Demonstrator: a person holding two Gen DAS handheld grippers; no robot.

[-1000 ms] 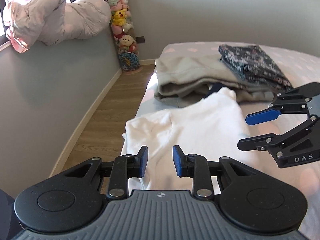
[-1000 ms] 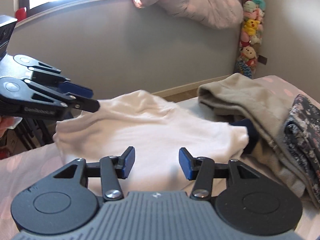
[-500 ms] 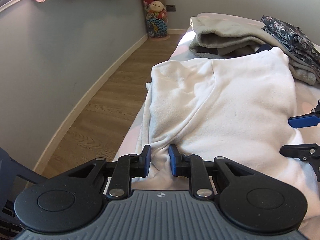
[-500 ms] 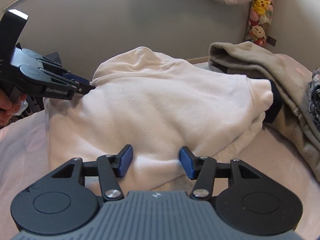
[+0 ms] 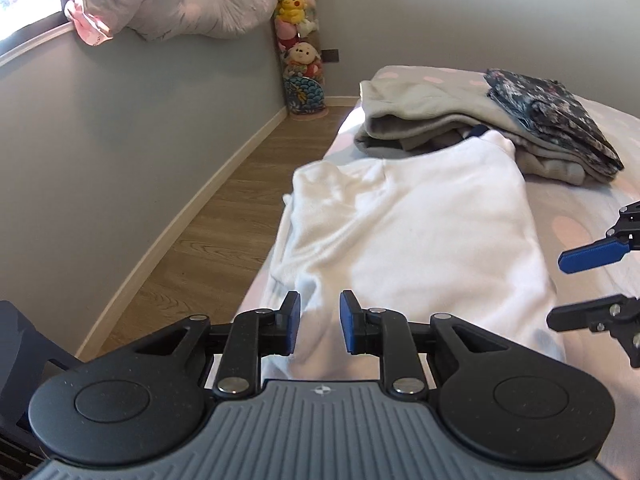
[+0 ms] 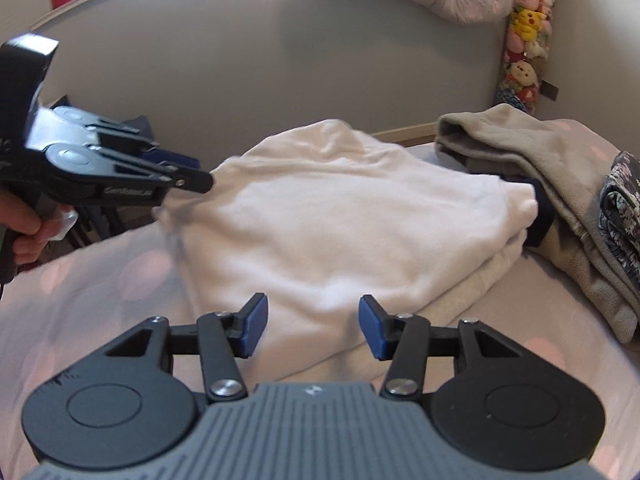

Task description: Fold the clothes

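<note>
Left wrist view: folded white fleece sweatshirt (image 5: 420,236) lies flat on the pink-dotted bed sheet (image 5: 580,208), centre frame, its left edge along the bed side at 9 o'clock. Left gripper (image 5: 319,328) at 6 o'clock, blue-padded jaws a little apart and opening, a fold of the white fleece between them; pads do not visibly press it. Right gripper (image 5: 576,292) enters at 3 o'clock, just off the sweatshirt's right edge, jaws parted, closing, nothing between them there.

Right wrist view: same sweatshirt (image 6: 340,232) fills the centre; right gripper (image 6: 312,326) at 6 o'clock, jaws apart over the near hem, fleece between them, pads clear of it. Left gripper (image 6: 196,178) at 9 o'clock with tips at the sweatshirt's far-left corner, held by a hand (image 6: 24,228).

Beyond the sweatshirt at 1 o'clock, touching its far end: folded beige fleece garment (image 5: 440,120) with a dark floral-print folded garment (image 5: 552,120) on top. Wooden floor (image 5: 208,248) at 9 o'clock, grey wall (image 5: 120,140) behind. Column of plush toys (image 5: 300,40) in the corner at 12 o'clock; pale bundled bedding (image 5: 180,4) on the window ledge at 11 o'clock.
</note>
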